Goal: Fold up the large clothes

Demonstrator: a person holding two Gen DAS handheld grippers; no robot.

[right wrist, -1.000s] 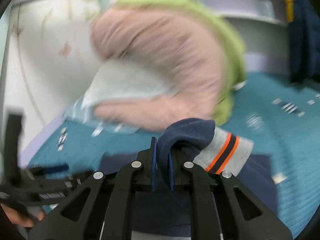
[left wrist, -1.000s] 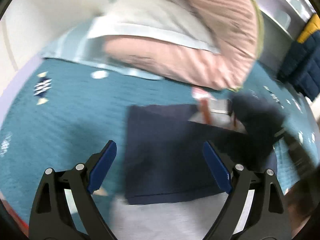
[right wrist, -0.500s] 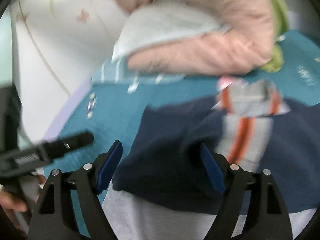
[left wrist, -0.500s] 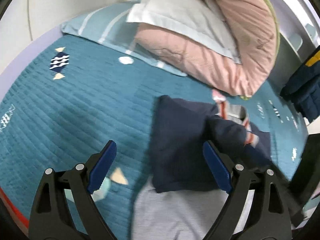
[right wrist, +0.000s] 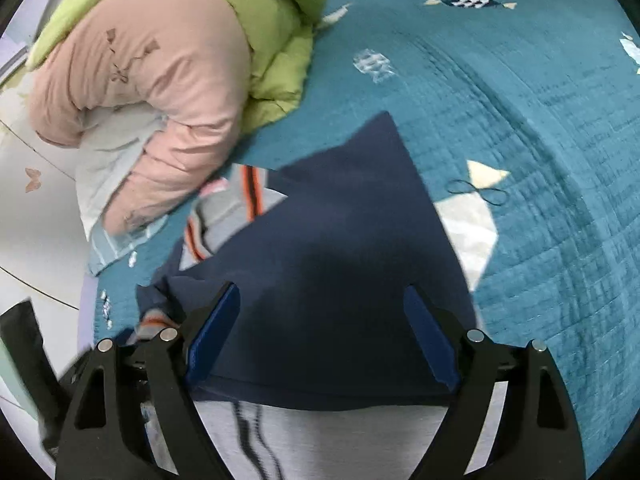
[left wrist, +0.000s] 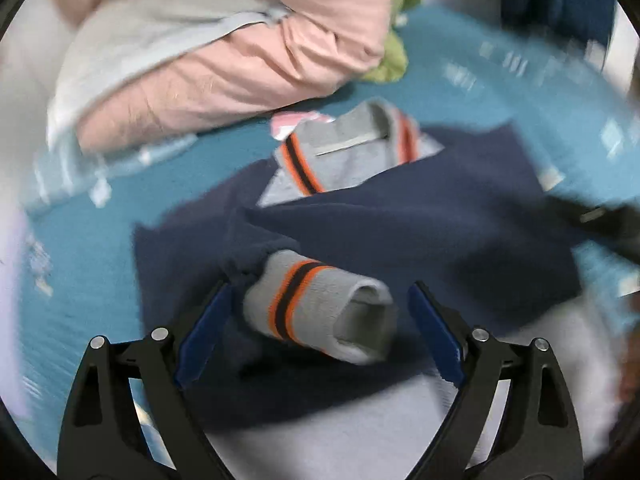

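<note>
Below, both grippers gape wide and empty: left gripper (left wrist: 316, 320) over a striped grey cuff (left wrist: 320, 312), right gripper (right wrist: 322, 330) over the navy sweater (right wrist: 340, 260).

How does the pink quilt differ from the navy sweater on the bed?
The pink quilt is bunched into a tall, puffy roll; the navy sweater lies flat and folded. The quilt is pale with a green lining, the sweater dark with grey, orange-striped cuffs. Both rest on the teal bedspread.
</note>
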